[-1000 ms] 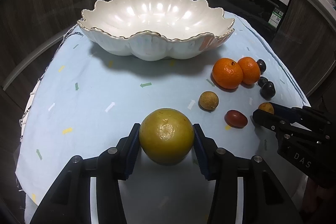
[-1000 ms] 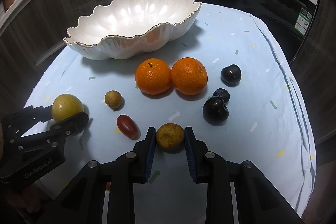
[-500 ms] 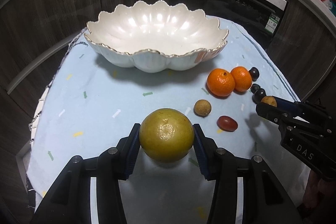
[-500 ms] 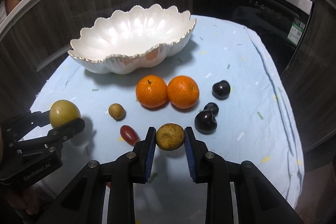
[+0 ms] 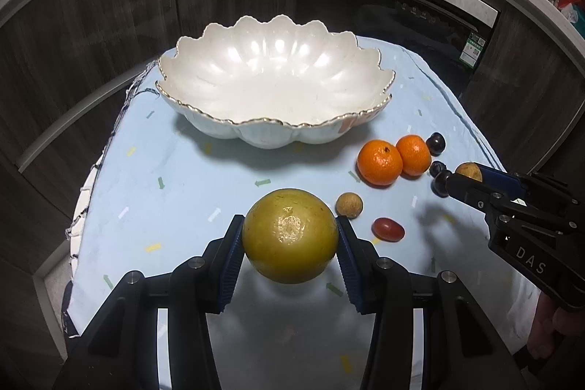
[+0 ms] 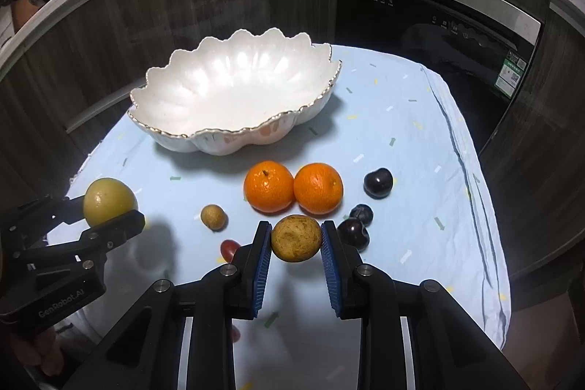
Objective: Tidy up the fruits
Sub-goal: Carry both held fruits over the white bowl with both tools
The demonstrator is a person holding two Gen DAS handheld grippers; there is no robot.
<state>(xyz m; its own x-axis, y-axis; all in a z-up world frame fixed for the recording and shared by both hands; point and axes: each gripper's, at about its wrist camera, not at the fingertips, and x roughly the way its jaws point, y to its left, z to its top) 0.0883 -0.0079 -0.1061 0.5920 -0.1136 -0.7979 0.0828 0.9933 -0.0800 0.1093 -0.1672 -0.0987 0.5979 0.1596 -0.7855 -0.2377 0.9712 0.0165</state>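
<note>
Two fruits held above the cloth, bowl empty.

The left gripper (image 5: 290,242) clamps a large yellow fruit (image 5: 290,236); the right gripper (image 6: 296,240) clamps a small brown-speckled fruit (image 6: 296,238), both at the near edge. The white scalloped bowl (image 6: 204,134) sits at the far side. Two oranges (image 6: 292,187), dark plums (image 6: 378,182) and a red fruit (image 5: 388,228) lie between. Risk: smooth round fruit could roll out of the pads, or chip the bowl if dropped in. Readable: "DAS", "GenRobot.AI" on the grippers.
</note>
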